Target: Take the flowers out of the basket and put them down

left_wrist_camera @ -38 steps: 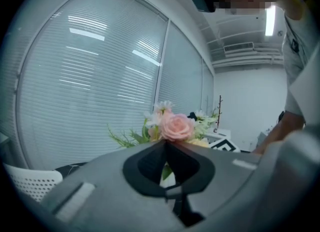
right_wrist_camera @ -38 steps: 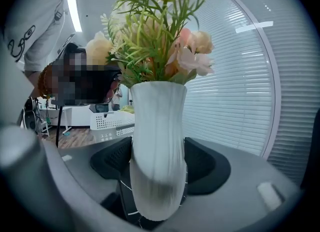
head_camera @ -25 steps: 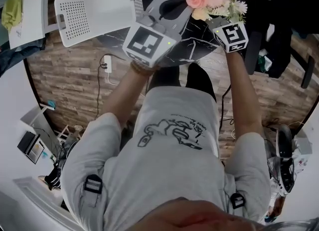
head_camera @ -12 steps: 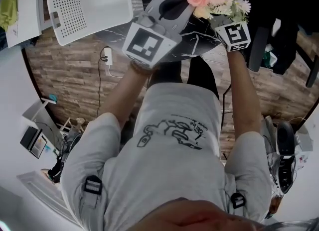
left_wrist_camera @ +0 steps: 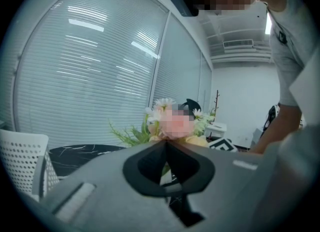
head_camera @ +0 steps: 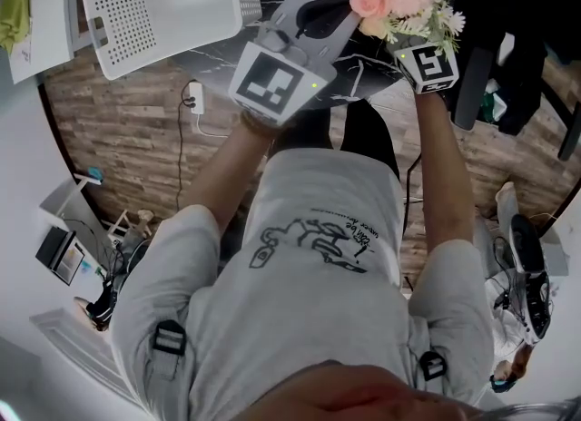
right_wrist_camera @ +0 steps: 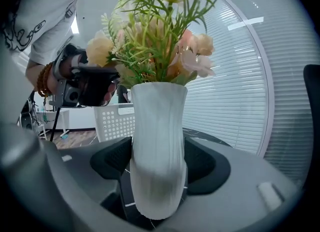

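So the first half looks done already: the flowers (right_wrist_camera: 160, 41) are out of the basket (head_camera: 154, 11), which sits tipped at the upper left of the head view, well apart from them. They're stuck in a white vase (right_wrist_camera: 157, 121), and the right gripper (right_wrist_camera: 159, 148) has its jaws clamped on the vase body from both sides, holding it upright at the top right of the head view. What's left, as far as anyone can judge, is getting it onto the dark marble table (head_camera: 356, 91) and letting go. No view shows whether the base is touching the tabletop yet.

The left gripper (left_wrist_camera: 165, 145) has its jaws closed tip to tip with nothing pinched between them, just pointing at the bouquet from beside it.

Funny thing about the views: from the head view only blooms and marker cubes show, and the vase is totally hidden under the petals. The right gripper view is the only one that shows the actual grip. The left gripper view gives the bouquet side-on, with a corner of the basket at lower left.
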`<state>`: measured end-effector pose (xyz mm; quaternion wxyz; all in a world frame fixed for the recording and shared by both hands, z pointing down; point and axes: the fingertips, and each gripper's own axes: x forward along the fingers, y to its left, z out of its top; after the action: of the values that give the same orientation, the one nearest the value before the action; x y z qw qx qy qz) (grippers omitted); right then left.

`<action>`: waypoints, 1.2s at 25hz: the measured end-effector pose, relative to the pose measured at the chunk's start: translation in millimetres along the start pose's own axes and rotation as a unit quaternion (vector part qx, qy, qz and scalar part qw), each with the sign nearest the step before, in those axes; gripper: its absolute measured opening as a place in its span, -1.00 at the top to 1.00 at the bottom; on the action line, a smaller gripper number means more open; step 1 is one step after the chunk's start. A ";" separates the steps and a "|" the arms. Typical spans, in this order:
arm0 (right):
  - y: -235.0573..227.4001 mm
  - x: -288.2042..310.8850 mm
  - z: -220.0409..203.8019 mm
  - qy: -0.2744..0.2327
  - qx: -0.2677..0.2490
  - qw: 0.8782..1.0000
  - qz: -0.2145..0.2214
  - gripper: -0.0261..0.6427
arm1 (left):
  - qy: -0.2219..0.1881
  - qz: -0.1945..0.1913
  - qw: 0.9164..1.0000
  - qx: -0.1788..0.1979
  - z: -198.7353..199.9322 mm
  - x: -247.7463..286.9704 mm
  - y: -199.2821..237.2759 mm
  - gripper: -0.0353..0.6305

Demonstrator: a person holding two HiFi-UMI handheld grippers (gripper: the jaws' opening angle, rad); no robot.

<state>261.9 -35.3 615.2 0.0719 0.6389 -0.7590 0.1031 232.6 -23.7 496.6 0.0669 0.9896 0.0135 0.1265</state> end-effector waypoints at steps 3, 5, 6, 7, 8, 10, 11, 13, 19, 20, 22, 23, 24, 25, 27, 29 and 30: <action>-0.3 -2.2 -0.6 0.000 -0.002 1.000 0.000 -0.08 | 0.000 -0.002 1.000 0.000 0.6 0.3 -3.0 0.89; 1.4 -2.4 -0.4 -0.002 0.001 1.000 0.002 -0.08 | 0.001 -0.002 1.000 0.000 0.8 0.0 -3.9 0.89; 2.3 -2.0 -0.5 -0.003 -0.001 1.000 0.004 -0.08 | 0.001 -0.002 1.000 0.001 1.0 0.1 -3.8 0.88; 2.7 -1.5 -1.0 -0.002 -0.002 1.000 0.005 -0.08 | 0.001 -0.002 1.000 0.002 1.3 0.2 -3.5 0.89; 2.5 -1.3 -1.3 -0.002 -0.002 1.000 0.004 -0.09 | 0.001 -0.002 1.000 0.003 1.6 0.3 -3.1 0.89; 2.5 -1.0 -1.5 -0.003 -0.002 1.000 0.003 -0.09 | 0.001 -0.001 1.000 0.004 1.9 0.3 -2.9 0.89; 2.7 -0.9 -1.8 -0.002 -0.003 1.000 0.003 -0.09 | 0.001 -0.001 1.000 0.005 2.0 0.2 -3.0 0.89; 2.8 -0.8 -2.3 -0.001 -0.004 1.000 0.004 -0.09 | 0.002 0.000 1.000 0.003 2.0 0.0 -3.4 0.89; 3.3 -0.3 -4.2 0.003 0.003 1.000 0.013 -0.11 | 0.007 0.009 1.000 0.002 0.1 -2.2 -3.3 0.88; 3.3 -1.3 -4.1 0.004 0.004 1.000 0.014 -0.11 | 0.008 0.011 1.000 0.002 -0.9 -2.8 -3.2 0.88; 2.6 -3.9 -2.6 0.002 0.004 1.000 0.013 -0.13 | 0.010 0.015 1.000 0.002 -2.2 -4.3 -3.2 0.88; 1.9 -5.2 -1.6 0.001 0.005 1.000 0.012 -0.15 | 0.010 0.018 1.000 0.001 -2.5 -5.3 -3.2 0.88; 1.0 -6.8 -0.9 0.002 0.006 1.000 0.011 -0.16 | 0.010 0.020 1.000 0.000 -2.5 -6.4 -3.5 0.88; 0.1 -8.8 0.0 0.002 0.006 1.000 0.009 -0.17 | 0.010 0.021 1.000 0.000 -2.4 -7.5 -4.0 0.88; -0.6 -14.0 4.7 0.002 0.005 1.000 0.007 -0.17 | 0.012 0.024 1.000 0.003 -2.0 -10.6 -5.8 0.88; -0.2 -21.6 10.8 0.002 0.003 1.000 0.005 -0.17 | 0.010 0.028 1.000 0.006 -0.2 -14.0 -8.5 0.88; 0.2 -26.0 13.6 0.003 0.001 1.000 0.004 -0.16 | 0.010 0.031 0.999 0.006 1.0 -15.7 -10.3 0.88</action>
<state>266.5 -13.8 595.7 0.0728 0.6355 -0.7613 0.1063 217.6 -14.3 490.3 0.0573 0.9887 -0.0154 0.1378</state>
